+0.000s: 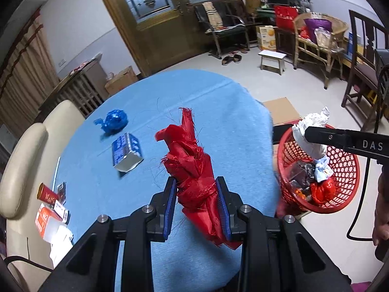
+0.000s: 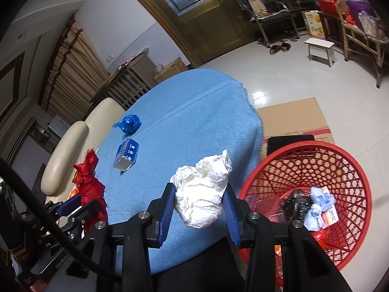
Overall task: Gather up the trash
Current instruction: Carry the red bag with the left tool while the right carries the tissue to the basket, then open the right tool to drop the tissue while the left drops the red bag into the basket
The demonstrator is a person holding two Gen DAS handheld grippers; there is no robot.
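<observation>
Bench (image 1: 218,112): crumpled bag (image 1: 114,121) at far left; small carton (image 1: 127,151) just in front of it. Basket (image 2: 350,170): on the floor, right of the bench, holding wrappers (image 2: 316,206). Flattened cardboard (image 2: 294,119): on the floor behind the basket. Stool (image 2: 320,50): farther back. Sofa (image 2: 65,155): left of the bench.

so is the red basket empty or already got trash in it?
Not empty. The red basket already holds a blue wad, a dark crumpled wrapper and red plastic at the bottom.
</observation>
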